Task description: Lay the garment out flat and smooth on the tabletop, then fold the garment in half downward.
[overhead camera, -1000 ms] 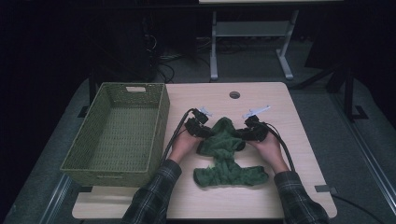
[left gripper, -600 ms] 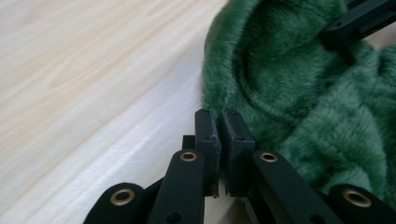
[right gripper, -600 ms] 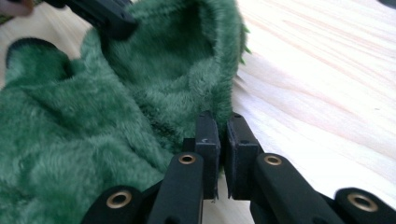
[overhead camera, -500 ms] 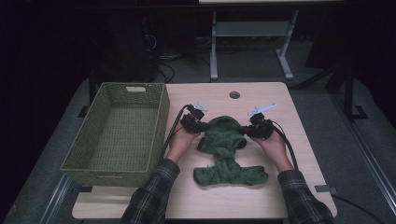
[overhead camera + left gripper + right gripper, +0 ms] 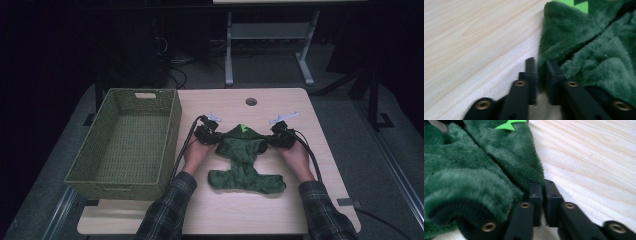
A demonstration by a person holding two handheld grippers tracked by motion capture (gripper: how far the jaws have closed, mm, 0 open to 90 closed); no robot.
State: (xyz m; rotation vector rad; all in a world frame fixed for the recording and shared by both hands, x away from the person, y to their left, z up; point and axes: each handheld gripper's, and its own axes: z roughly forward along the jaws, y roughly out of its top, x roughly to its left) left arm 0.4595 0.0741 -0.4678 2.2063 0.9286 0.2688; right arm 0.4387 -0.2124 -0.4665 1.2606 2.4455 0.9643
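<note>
Garment: a fuzzy dark green fleece garment [image 5: 243, 160] with a bright green patch lies on the middle of the wooden surface [image 5: 320, 210].
Left gripper [image 5: 216, 143]: its jaws pinch the garment's left edge, having just eased slightly apart.
Right gripper [image 5: 270, 141]: its jaws are nearly together, pinching the right edge.
Basket: a woven green basket [image 5: 129, 142] sits left of the garment.

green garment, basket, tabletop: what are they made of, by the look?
Green garment: plush fleece, likely synthetic; deep fuzzy pile in both gripper views, with a smooth bright-green felt-like patch.
Basket: woven fibre or wicker, maybe paper cord; regular open weave, matte olive.
Tabletop: pale wood or wood-look laminate; fine grain lines, low sheen. Can't tell which.
</note>
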